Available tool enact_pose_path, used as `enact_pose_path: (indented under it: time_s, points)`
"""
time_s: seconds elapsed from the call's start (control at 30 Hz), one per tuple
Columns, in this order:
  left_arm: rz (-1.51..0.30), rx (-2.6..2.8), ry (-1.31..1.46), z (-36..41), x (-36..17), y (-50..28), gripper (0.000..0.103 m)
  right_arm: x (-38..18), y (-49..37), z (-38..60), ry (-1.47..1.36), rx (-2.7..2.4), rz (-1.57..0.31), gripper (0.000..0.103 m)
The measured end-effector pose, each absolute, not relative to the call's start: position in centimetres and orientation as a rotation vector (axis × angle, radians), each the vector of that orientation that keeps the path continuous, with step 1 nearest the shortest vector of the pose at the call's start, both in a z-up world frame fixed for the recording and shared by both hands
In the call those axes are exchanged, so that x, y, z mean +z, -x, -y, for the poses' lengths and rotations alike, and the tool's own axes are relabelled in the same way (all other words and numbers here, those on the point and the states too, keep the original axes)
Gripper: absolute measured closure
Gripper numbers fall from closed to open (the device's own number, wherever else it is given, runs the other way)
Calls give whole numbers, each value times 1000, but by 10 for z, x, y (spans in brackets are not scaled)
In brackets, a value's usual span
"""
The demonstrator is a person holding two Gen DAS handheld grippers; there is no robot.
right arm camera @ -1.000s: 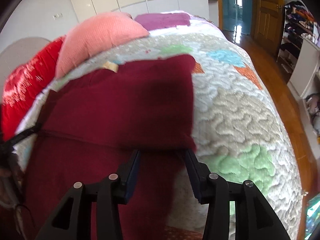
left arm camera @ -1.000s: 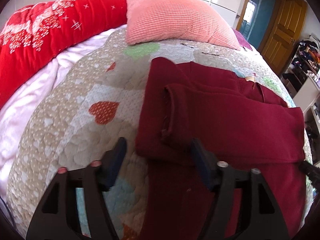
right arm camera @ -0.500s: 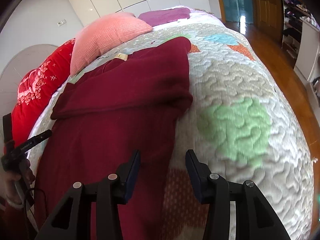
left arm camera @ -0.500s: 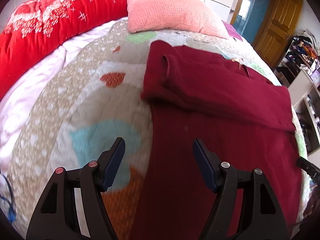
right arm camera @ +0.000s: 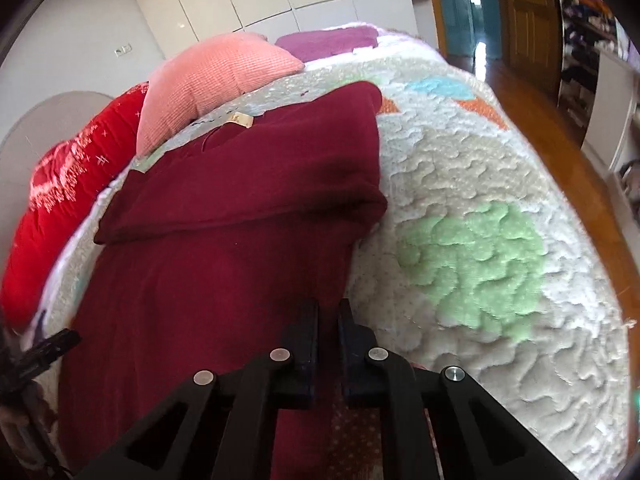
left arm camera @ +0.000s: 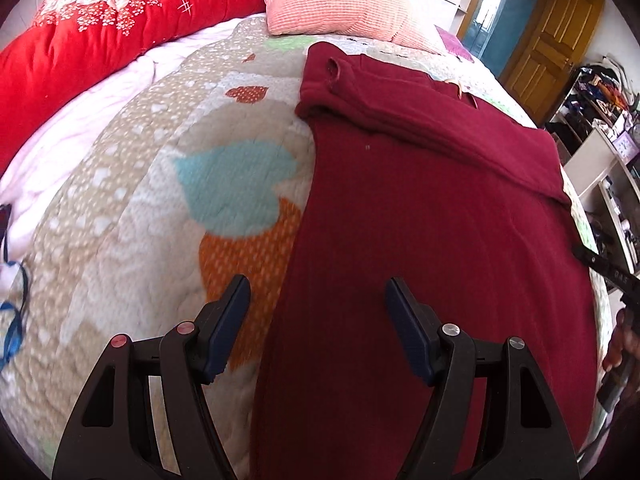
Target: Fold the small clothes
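**Right gripper pinches the garment's side edge while the left lines up on the other**

A dark red knit garment [left arm camera: 432, 208] lies flat along the quilted bedspread [left arm camera: 132, 208], its upper part already folded down into a thick band nearest the pink pillow [left arm camera: 332, 0]. The right gripper [right arm camera: 328, 320] sits at the garment's right edge, toward the near end of the bed; its jaws are pressed nearly together, apparently nipping the edge of the fabric, though the pinch itself is hidden behind the fingers. The left gripper [left arm camera: 318, 308] hovers with jaws spread wide, straddling the garment's left edge, one finger over the quilt and one over the cloth, gripping nothing. This placement suggests both lower sides are being taken so the bottom half can be lifted evenly and folded up toward the band.
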State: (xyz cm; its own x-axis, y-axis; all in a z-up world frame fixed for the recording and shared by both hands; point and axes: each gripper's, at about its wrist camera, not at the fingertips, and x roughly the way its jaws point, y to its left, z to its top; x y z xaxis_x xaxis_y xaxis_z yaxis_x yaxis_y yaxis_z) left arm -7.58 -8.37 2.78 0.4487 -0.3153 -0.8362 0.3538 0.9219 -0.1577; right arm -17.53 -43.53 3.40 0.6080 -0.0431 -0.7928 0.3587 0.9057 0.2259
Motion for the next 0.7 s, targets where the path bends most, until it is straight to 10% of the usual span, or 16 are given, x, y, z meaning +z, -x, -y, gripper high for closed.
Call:
enact_pose_path:
  time_s: [0.23,0.37,0.7]
  points:
    - [-1013,-398,-93,82,27,97,33,44,205,431,-477,-204,-849,89]
    - [-1019,-395,-101,83,24,106,33,55,238,415,-463,-141,-856,59]
    - [-1012,-397,-105,80,15,123,23,50,325,390,-501,-60,-916,53]
